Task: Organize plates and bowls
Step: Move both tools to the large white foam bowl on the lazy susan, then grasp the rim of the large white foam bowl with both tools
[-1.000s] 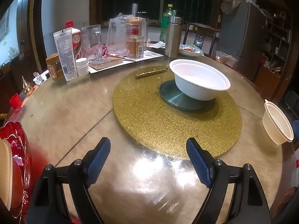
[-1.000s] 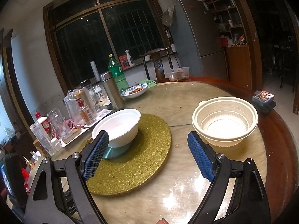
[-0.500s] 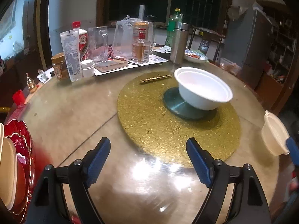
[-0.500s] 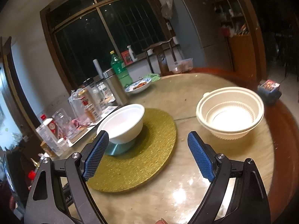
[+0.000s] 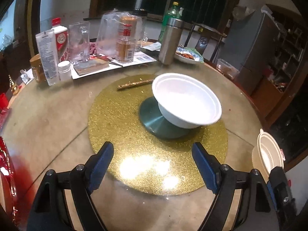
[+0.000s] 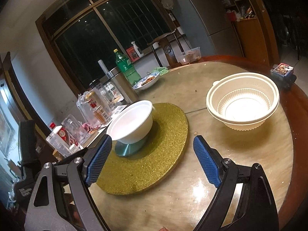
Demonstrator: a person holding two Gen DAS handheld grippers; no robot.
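My left gripper [image 5: 152, 165] has two black, angular finger arms with triangular cut-outs, and each carries a long blue rubber pad [image 5: 100, 170] on its inner face. Round silver screws sit at the joints near the pad roots. My right gripper [image 6: 152, 160] is built the same way: black arms, silver screw heads, and blue pads [image 6: 207, 164] whose fine cross-hatched grip texture shows clearly. Its left arm looks greyer where the light catches it.
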